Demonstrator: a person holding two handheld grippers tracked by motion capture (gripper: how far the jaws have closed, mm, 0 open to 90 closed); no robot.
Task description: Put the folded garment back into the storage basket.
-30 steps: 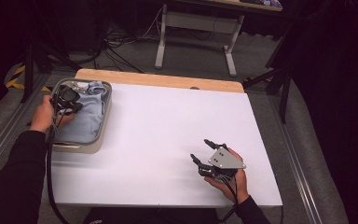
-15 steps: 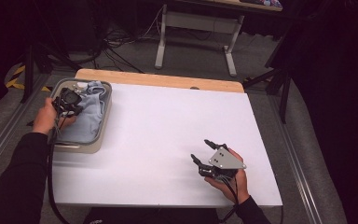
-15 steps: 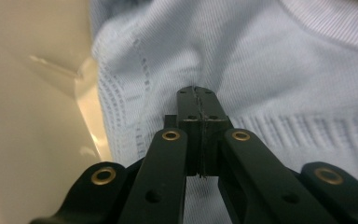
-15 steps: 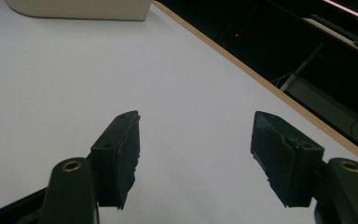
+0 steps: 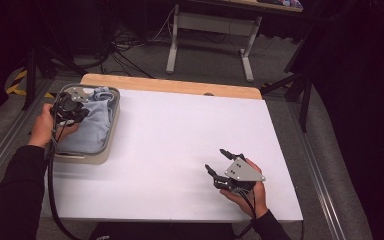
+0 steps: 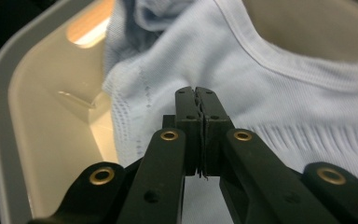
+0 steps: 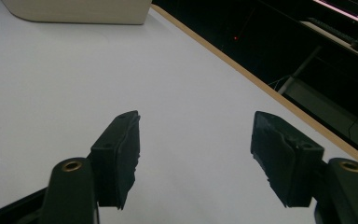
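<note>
A: Where is the left gripper point(image 5: 72, 107)?

B: Over the beige tub point(image 5: 107, 142) at the left side of the white bench point(image 5: 180, 135), in the high view. The person's left hand point(image 5: 45, 127) holds it above the pale blue garment point(image 5: 92, 122) that lies inside the tub.

A: Are its jaws apart?

B: No. In the left gripper view the left gripper point(image 6: 198, 100) has both black jaws pressed flat against each other, with only a thin seam between the pads. A fine thread or frayed bit hangs at the bottom of that seam, but I cannot tell whether any cloth is caught there.

A: And the garment itself?

B: It is ribbed knit, light blue, with a hemmed edge running across the top. The pale blue garment point(image 6: 270, 88) spreads right behind the closed tips and bunches toward the far end of the beige tub point(image 6: 37, 112), whose bare inner wall shows at the left.

A: What about the other hand?

B: The right gripper point(image 5: 219, 161) rests near the bench's front right corner, well apart from the tub. In its own view the right gripper point(image 7: 196, 135) has its jaws spread wide, nothing between them, just the bare white bench point(image 7: 51, 79) below. A corner of the beige tub point(image 7: 79, 11) sits at the top left of that view.
</note>
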